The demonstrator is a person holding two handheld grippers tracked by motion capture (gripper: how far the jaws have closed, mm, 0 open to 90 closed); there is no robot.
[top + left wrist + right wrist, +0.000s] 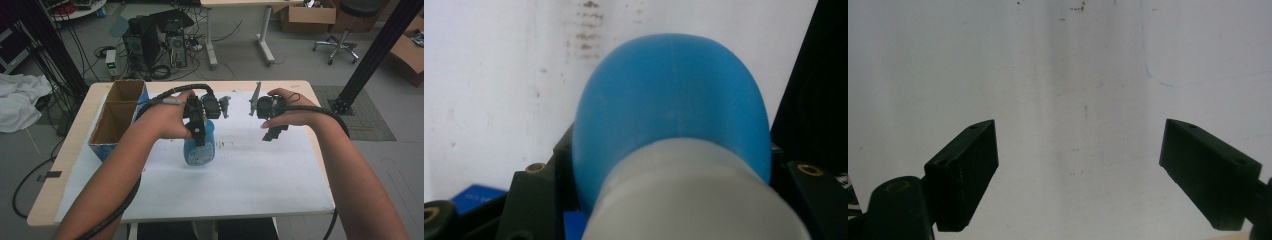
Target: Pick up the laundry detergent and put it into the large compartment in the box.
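Note:
A blue bottle (199,150) with a pale label hangs below my left gripper (200,134), just left of the table's middle. In the left gripper view the bottle's rounded blue body (674,105) and white neck (694,200) sit between the black jaws of my left gripper (674,175), which is shut on it. My right gripper (272,129) is held over the table's far right part, apart from the bottle. In the right gripper view, the right gripper (1080,137) stands open, with bare white table between the jaws.
An open cardboard box (119,114) with two compartments and a blue side stands at the table's left edge. A white sheet (250,180) with faint brown stains covers the table. Computers and cables (155,45) lie on the floor beyond.

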